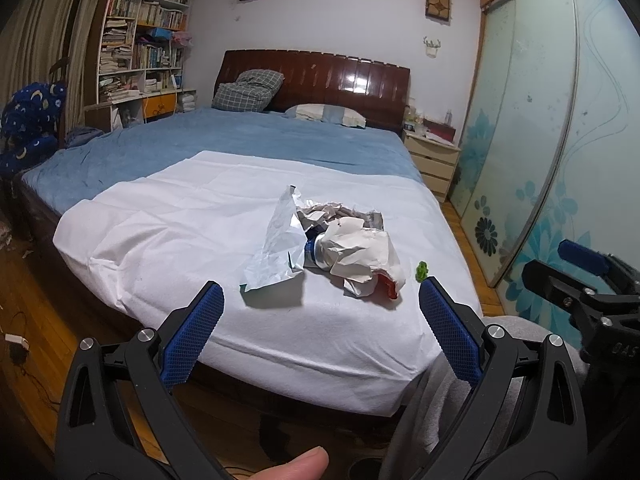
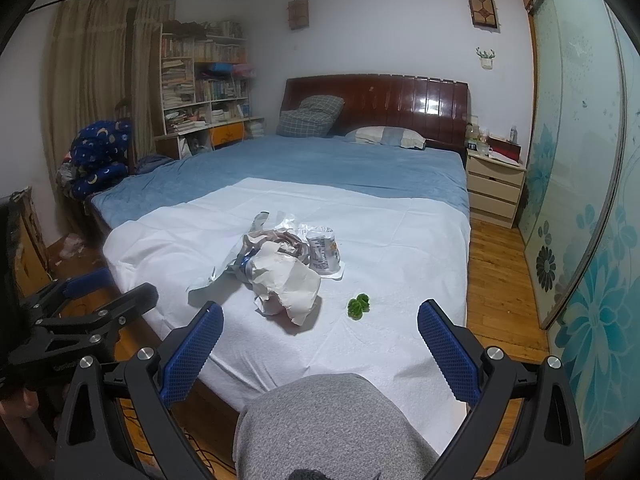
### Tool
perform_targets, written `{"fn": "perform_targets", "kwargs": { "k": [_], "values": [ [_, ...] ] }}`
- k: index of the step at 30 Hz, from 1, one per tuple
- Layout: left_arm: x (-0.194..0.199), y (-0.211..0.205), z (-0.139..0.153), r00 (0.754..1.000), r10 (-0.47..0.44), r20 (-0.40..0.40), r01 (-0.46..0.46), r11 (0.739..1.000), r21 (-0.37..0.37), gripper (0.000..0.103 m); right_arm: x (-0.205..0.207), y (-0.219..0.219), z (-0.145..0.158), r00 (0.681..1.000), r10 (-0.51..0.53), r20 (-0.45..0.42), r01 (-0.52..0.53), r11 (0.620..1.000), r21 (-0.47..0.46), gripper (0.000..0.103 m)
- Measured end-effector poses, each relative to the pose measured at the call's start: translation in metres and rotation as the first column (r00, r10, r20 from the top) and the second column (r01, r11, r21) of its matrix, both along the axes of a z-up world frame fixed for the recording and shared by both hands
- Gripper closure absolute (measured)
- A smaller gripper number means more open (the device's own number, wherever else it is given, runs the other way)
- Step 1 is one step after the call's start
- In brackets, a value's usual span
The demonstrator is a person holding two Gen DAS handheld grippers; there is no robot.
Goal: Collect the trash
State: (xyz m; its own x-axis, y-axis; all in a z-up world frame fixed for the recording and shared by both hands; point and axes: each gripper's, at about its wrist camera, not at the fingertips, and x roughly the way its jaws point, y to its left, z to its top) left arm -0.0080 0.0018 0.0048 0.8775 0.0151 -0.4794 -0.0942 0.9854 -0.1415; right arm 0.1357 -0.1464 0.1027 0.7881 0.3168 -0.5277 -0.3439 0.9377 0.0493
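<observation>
Ahead of both grippers, slightly below: trash pile [image 1: 336,248] on white sheet [image 1: 192,216], nothing gripped. Left gripper [image 1: 322,312] and right gripper [image 2: 320,328] both spread wide, roughly equidistant.

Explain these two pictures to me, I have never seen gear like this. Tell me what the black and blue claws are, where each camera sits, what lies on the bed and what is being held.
No robot here: a person holds a hand-worked claw in each hand, with a wide-angle camera on each looking along its fingers. One picture comes from the left gripper, the other from the right gripper. Both stand wide open and hold nothing. On the white sheet spread over the bed lies a trash pile of crumpled paper, wrappers and a bottle, with a small green scrap apart beside it. The grey shape low in the right view is the person's knee.
</observation>
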Motion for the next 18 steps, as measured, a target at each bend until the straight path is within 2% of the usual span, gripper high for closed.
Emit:
{"fn": "perform_targets", "kwargs": {
  "k": [7, 16, 18],
  "values": [
    [-0.001, 0.010, 0.001, 0.999, 0.018, -0.038, -0.020, 0.999, -0.037, 0.006, 0.000, -0.001, 0.001, 1.000, 0.000, -0.001, 0.000, 1.000, -0.001, 0.007],
    [0.001, 0.001, 0.001, 0.994, 0.027, -0.102, -0.017, 0.995, 0.095, 0.006, 0.001, -0.002, 0.002, 1.000, 0.000, -0.001, 0.000, 1.000, 0.010, 0.007],
    [0.003, 0.000, 0.001, 0.992, 0.032, -0.118, -0.019, 0.994, 0.110, 0.006, 0.004, -0.010, 0.005, 1.000, 0.001, -0.004, -0.001, 0.998, 0.055, 0.007]
  ]
}}
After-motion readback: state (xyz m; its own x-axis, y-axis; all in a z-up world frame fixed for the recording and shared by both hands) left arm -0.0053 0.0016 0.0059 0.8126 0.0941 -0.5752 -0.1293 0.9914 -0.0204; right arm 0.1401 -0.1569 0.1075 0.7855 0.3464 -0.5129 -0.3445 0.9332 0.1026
